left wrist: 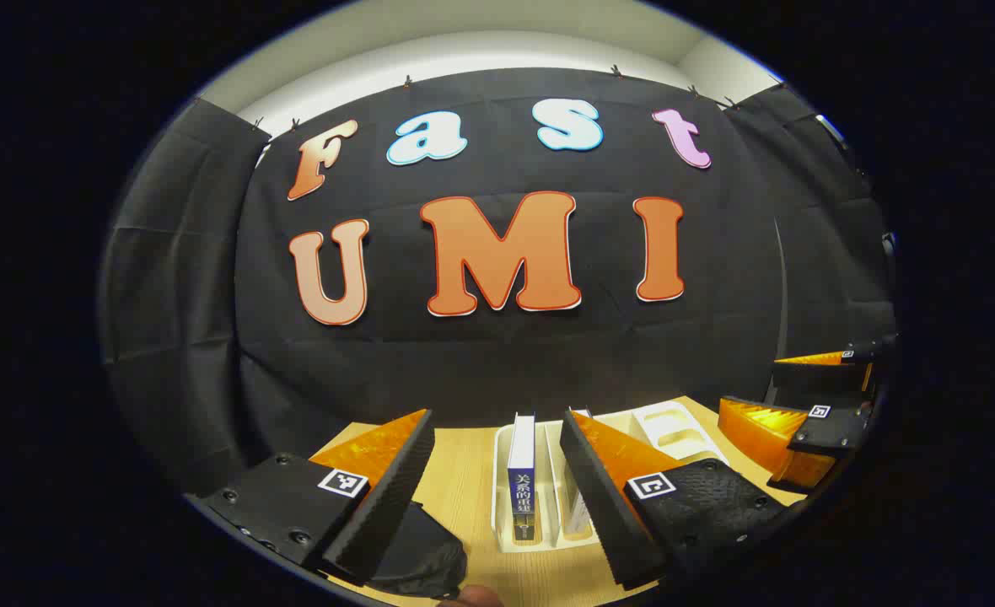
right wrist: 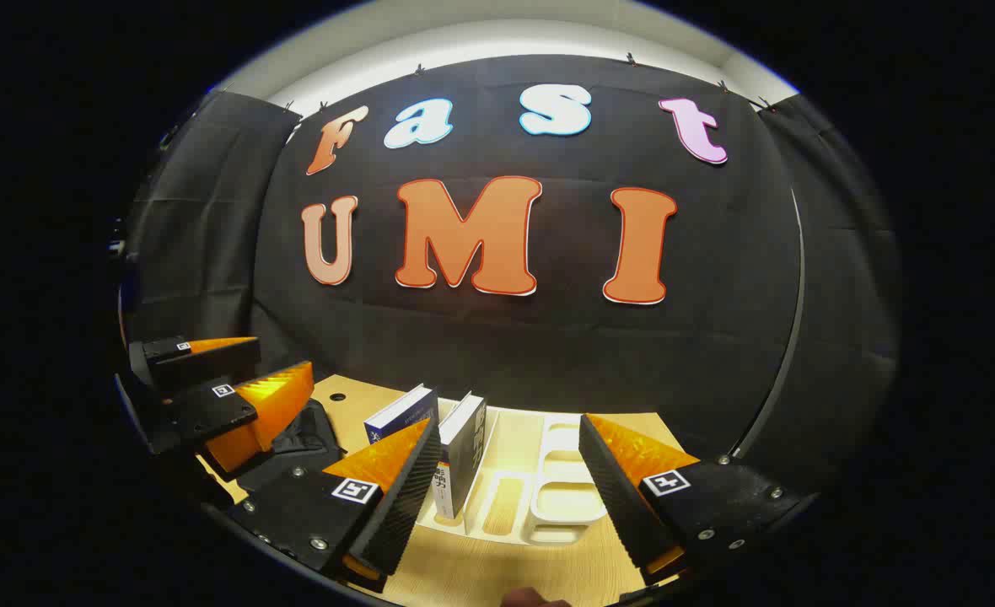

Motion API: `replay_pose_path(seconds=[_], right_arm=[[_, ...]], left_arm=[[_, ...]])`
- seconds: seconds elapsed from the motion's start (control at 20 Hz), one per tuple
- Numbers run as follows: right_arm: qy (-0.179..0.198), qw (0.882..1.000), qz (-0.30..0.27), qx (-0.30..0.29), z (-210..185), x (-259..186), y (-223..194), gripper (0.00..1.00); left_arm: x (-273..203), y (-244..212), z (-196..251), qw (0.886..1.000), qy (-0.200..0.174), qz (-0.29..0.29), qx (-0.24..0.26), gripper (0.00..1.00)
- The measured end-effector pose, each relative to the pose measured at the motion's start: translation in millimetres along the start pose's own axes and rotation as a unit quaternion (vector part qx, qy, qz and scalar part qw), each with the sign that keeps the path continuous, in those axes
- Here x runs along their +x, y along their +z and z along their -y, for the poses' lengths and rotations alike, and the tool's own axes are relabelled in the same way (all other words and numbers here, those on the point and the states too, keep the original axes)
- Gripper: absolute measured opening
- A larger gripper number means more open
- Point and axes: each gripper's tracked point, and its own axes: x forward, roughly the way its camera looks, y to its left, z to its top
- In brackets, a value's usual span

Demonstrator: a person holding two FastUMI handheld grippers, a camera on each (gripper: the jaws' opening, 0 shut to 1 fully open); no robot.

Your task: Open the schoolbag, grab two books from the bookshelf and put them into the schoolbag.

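Observation:
A white bookshelf rack (left wrist: 504, 472) stands on the wooden table (left wrist: 455, 480). A blue-spined book (left wrist: 521, 476) stands upright in it, between my left gripper's (left wrist: 497, 419) open fingers but farther off. A second book (left wrist: 579, 506) is partly hidden behind the right-hand finger. The black schoolbag (left wrist: 422, 556) lies low at the left, under the left-hand finger. In the right gripper view, my right gripper (right wrist: 510, 426) is open above the rack (right wrist: 548, 502). Beside its left finger lean a blue book (right wrist: 398, 413) and a dark book (right wrist: 464, 451). The schoolbag (right wrist: 299, 443) lies at the left.
The right gripper (left wrist: 805, 392) shows at the far right of the left gripper view, and the left gripper (right wrist: 228, 379) shows at the far left of the right gripper view. The rack's right-hand slots (right wrist: 565, 472) hold nothing. The black cloth wall stands close behind the table.

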Motion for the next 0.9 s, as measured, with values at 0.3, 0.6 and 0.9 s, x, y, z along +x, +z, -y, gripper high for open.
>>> replay_pose_path(seconds=[0.3, 0.6, 0.9], right_arm=[[-0.007, 1.000, -0.005, 0.000, -16, 3, 3, 0.98], [-0.003, 1.000, -0.009, 0.002, -27, 11, 5, 0.98], [-0.008, 1.000, -0.020, -0.006, -31, 26, 9, 0.98]], left_arm=[[0, 0, -21, 1.000, 0.003, 0.010, 0.001, 0.96], [3, 6, -19, 1.000, -0.008, 0.019, -0.001, 0.96], [9, 7, -24, 0.999, -0.019, 0.030, -0.001, 0.96]])
